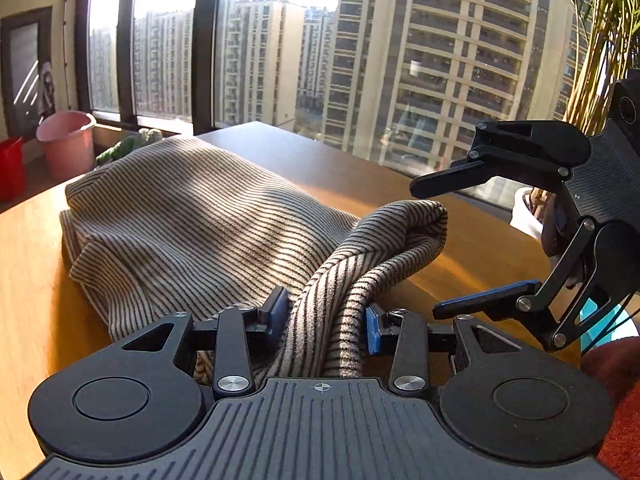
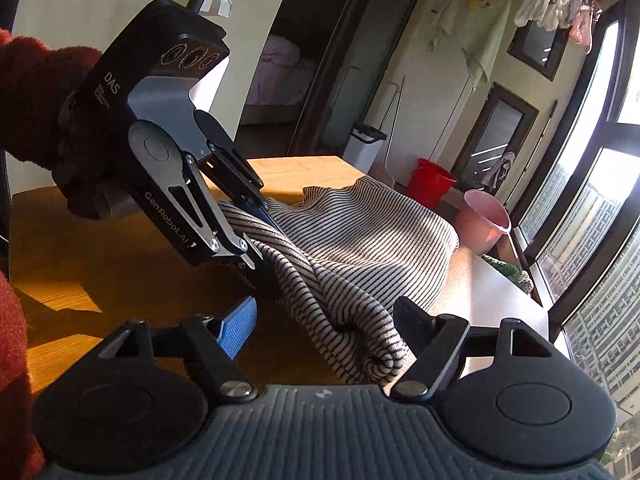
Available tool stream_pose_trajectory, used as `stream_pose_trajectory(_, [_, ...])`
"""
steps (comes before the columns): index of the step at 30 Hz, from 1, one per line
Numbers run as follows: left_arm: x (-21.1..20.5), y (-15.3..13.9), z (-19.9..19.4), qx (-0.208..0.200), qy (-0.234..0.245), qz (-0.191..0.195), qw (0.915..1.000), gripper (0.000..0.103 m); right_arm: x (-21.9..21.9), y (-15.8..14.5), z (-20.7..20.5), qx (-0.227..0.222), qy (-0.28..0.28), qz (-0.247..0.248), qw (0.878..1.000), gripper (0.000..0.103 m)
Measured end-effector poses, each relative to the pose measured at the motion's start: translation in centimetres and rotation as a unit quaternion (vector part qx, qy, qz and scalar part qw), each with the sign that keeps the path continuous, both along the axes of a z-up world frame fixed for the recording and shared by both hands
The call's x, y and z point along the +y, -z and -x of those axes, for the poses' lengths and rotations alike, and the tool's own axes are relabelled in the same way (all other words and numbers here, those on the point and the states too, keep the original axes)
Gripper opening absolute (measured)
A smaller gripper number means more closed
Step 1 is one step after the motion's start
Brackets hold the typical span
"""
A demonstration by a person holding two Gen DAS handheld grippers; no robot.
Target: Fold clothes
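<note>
- Left wrist view only: a wall of windows (image 1: 280, 48) facing high-rise blocks, and a potted palm (image 1: 600, 40) at the right edge.
- Right wrist view only: laundry (image 2: 556, 4) hung high near the ceiling, a dark doorway (image 2: 288, 72) at the back, and a red fleece sleeve (image 2: 36, 92) behind the left tool's housing.
- Both views: a pink bucket (image 1: 66, 144) and a red bucket (image 1: 10, 168) on the floor by the window.
- Striped garment (image 1: 192, 216): beige with thin dark stripes, heaped on the wooden desk (image 1: 36, 280); most of it lies flat, with one fold drawn up toward the cameras.
- Left tool (image 1: 327, 318): blue pads (image 1: 374, 330) clamped on the raised fold, cloth bunched between them; the right wrist view shows the same grip from the side.
- Right tool (image 2: 328, 326): fingers (image 2: 240, 326) spread apart. A rolled edge of the garment lies between them, close against the far black finger and clear of the blue pad; no pinch shows.
- The two tools sit near one another at the garment's near end, the left one gripping, the right one beside it above the desk.
</note>
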State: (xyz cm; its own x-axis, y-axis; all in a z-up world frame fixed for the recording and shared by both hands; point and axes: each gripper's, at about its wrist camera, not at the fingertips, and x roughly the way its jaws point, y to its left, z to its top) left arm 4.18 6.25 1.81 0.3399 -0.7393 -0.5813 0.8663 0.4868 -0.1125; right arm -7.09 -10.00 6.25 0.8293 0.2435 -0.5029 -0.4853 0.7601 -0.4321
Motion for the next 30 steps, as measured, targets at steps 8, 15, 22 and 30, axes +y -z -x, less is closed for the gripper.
stream_pose_trajectory(8, [-0.5,-0.2,0.7,-0.014,0.005,-0.013,0.9998,0.042,2.3,2.2,-3.5,-0.007,-0.06,0.111,0.992,0.08])
stream_pose_trajectory(15, [-0.9,-0.7,1.8,0.025,0.007,-0.011,0.9996,0.042,1.5,1.5,-4.9,0.107,-0.083,0.106,0.985,0.035])
stream_pose_trajectory(22, [-0.2,-3.4,3.6,0.166,0.074,0.093,0.979,0.035,1.1,-1.0,-0.1,0.238,-0.108,0.1,0.96,0.033])
stream_pose_trajectory(30, [-0.3,-4.1,2.4,0.118,0.043,0.054,0.9906,0.051,2.4,-2.0,1.7,0.276,-0.088,0.068,0.955,0.028])
